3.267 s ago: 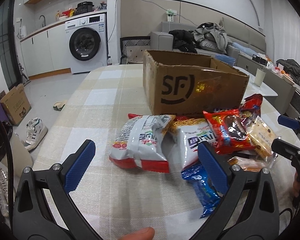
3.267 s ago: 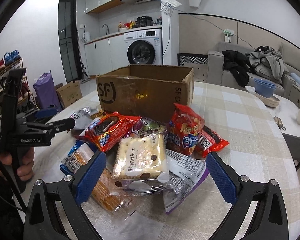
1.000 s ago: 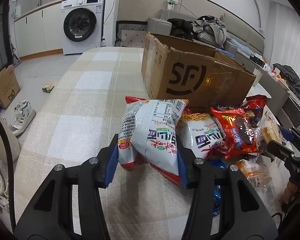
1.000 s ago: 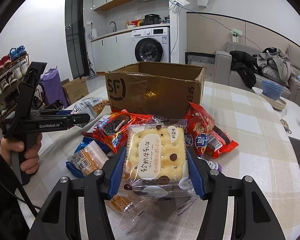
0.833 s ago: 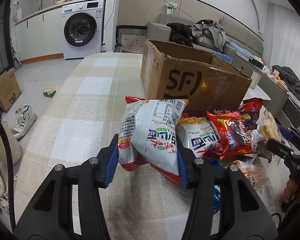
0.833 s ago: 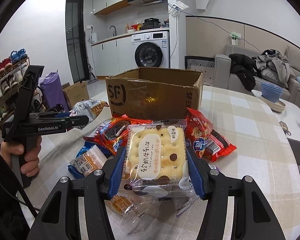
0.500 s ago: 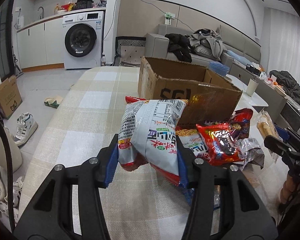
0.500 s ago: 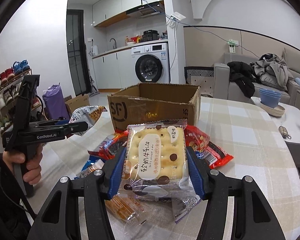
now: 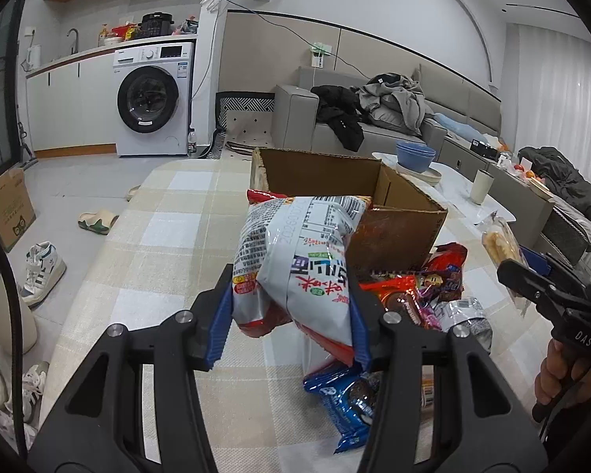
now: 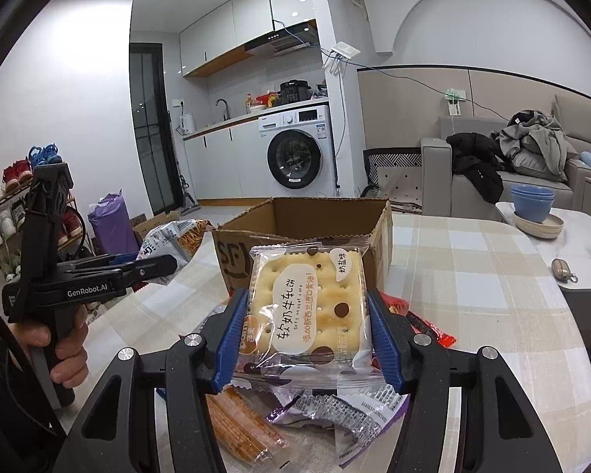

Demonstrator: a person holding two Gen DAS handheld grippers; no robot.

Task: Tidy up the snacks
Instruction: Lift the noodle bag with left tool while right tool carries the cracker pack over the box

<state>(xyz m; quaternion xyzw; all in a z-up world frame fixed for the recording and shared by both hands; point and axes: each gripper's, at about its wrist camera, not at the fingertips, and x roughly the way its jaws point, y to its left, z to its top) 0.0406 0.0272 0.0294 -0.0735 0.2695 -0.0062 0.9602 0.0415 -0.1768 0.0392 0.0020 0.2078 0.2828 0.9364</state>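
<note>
Left gripper (image 9: 291,319) has its fingers (image 9: 220,325) clamped on a grey-and-red snack bag (image 9: 295,264), held up off the bench (image 9: 157,260) in front of the open cardboard box (image 9: 398,232). Right gripper (image 10: 307,339) fingers pinch a clear cracker pack (image 10: 307,307), also raised, near the box front. Loose snack packets (image 9: 417,295) lie on the bench beside the box, possibly touching it

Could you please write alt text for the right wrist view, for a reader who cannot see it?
The right gripper clamps a clear-wrapped cracker packet above a snack pile, facing an open cardboard box. At left, the left gripper holds a grey snack bag.
</note>
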